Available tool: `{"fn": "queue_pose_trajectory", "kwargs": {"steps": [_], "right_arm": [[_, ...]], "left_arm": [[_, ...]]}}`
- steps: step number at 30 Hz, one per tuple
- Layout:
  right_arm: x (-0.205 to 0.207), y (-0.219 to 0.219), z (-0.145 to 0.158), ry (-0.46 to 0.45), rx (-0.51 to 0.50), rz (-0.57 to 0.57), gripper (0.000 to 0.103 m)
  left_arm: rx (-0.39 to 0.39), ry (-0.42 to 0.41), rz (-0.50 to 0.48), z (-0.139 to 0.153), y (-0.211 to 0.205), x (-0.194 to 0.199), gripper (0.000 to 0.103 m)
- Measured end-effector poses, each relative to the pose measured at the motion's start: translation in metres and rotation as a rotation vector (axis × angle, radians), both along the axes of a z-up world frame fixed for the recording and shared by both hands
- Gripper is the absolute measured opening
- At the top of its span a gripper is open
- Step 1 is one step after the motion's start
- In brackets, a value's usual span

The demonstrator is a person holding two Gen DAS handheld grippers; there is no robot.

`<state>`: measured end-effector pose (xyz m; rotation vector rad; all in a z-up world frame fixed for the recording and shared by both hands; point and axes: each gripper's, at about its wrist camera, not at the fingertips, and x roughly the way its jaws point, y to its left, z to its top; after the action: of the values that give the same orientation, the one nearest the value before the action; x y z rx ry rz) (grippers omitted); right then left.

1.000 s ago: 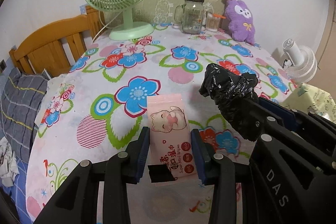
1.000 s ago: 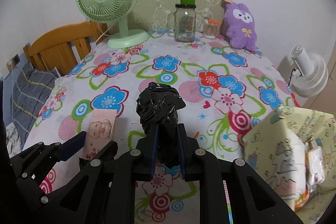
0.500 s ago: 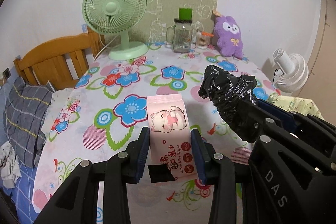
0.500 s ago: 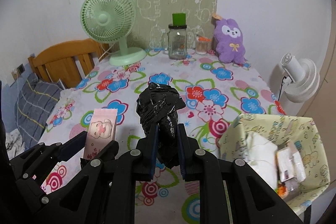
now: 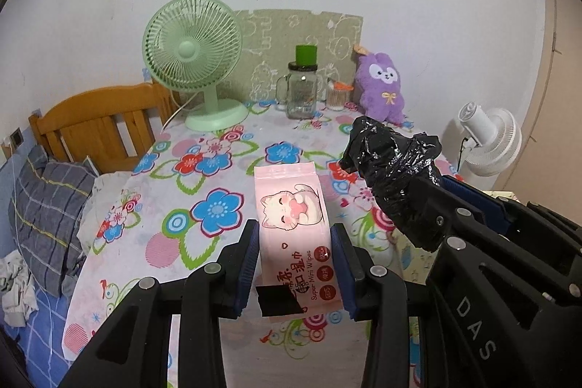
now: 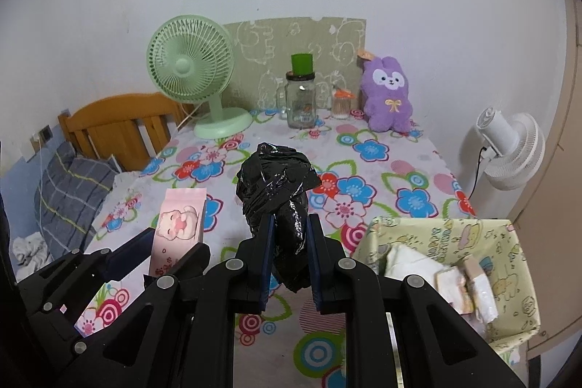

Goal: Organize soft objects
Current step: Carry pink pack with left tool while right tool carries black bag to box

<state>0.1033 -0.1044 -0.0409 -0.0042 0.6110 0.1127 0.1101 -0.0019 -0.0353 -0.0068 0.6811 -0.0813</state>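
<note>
My left gripper (image 5: 295, 231) is shut on a pink pack of wet wipes (image 5: 293, 217) with a cat picture, held upright above the flowered table (image 5: 218, 177). The same pack (image 6: 180, 224) shows at the left in the right wrist view. My right gripper (image 6: 290, 228) is shut on a crumpled black plastic bag (image 6: 278, 184), also lifted above the table; that bag (image 5: 393, 162) appears at the right in the left wrist view. A purple plush rabbit (image 6: 388, 97) sits at the table's far right. A yellow-green fabric basket (image 6: 509, 242) beside the table's right edge holds several soft packs.
At the back of the table stand a green desk fan (image 6: 192, 75), a glass mug jar with a green lid (image 6: 301, 97) and a small jar (image 6: 342, 106). A white fan (image 6: 509, 148) stands to the right. A wooden headboard (image 6: 116, 122) and a striped pillow (image 6: 72, 184) lie left.
Both grippers have risen and drawn back from the table with their loads, so more of the room shows. The basket has come into the right wrist view. The grips are unchanged.
</note>
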Motion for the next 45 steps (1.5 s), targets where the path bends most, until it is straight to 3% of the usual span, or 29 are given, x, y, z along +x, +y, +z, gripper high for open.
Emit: {"fn": "queue_pose_trajectory", "kwargs": {"steps": [30, 45], "right_arm": [[-0.019, -0.099, 0.001, -0.007, -0.014, -0.112, 0.02], [-0.013, -0.146, -0.016, 0.031, -0.016, -0.202, 0.02]], "left_arm": [[0.018, -0.026, -0.153, 0.003, -0.103, -0.006, 0.04], [0.034, 0.02, -0.265, -0.013, -0.152, 0.006, 0.04]]}}
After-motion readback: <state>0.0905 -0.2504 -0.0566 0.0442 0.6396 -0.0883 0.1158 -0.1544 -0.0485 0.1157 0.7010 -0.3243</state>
